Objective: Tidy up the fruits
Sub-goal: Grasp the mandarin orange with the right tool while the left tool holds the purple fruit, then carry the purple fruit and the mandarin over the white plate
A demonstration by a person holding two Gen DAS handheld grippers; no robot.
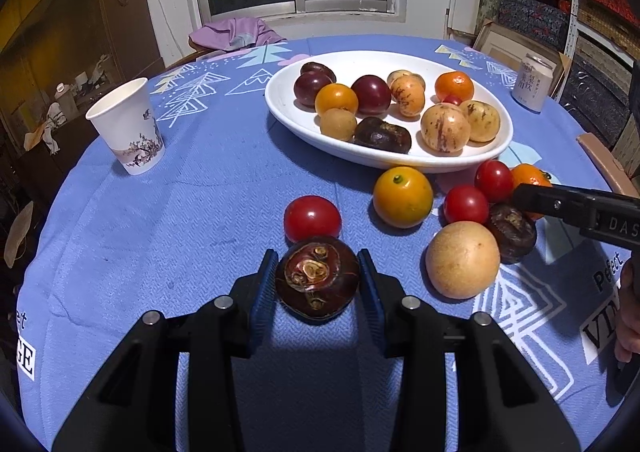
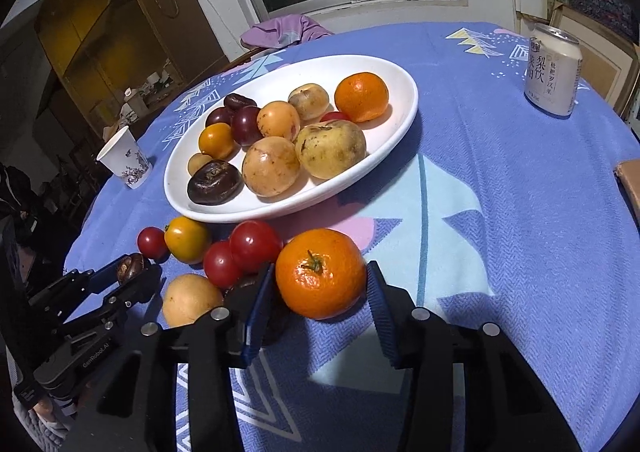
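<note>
- Left gripper (image 1: 318, 280) has its blue pads clamped on a dark chestnut (image 1: 317, 278), low over the cloth (image 1: 200, 212).
- Right gripper (image 2: 320, 292) brackets the tangerine (image 2: 320, 272); the left pad touches its side, the right pad stands just off, so no firm grip yet.
- From the chestnut, the plate (image 1: 496, 148) lies at one o'clock, past a tomato (image 1: 312, 218) dead ahead at twelve.
- From the tangerine, the plate's near rim sits at eleven o'clock, close by; the right hand looks the nearer of the two.
- Loose fruit crowds the right gripper's left finger, so a lift there risks a nudge.
</note>
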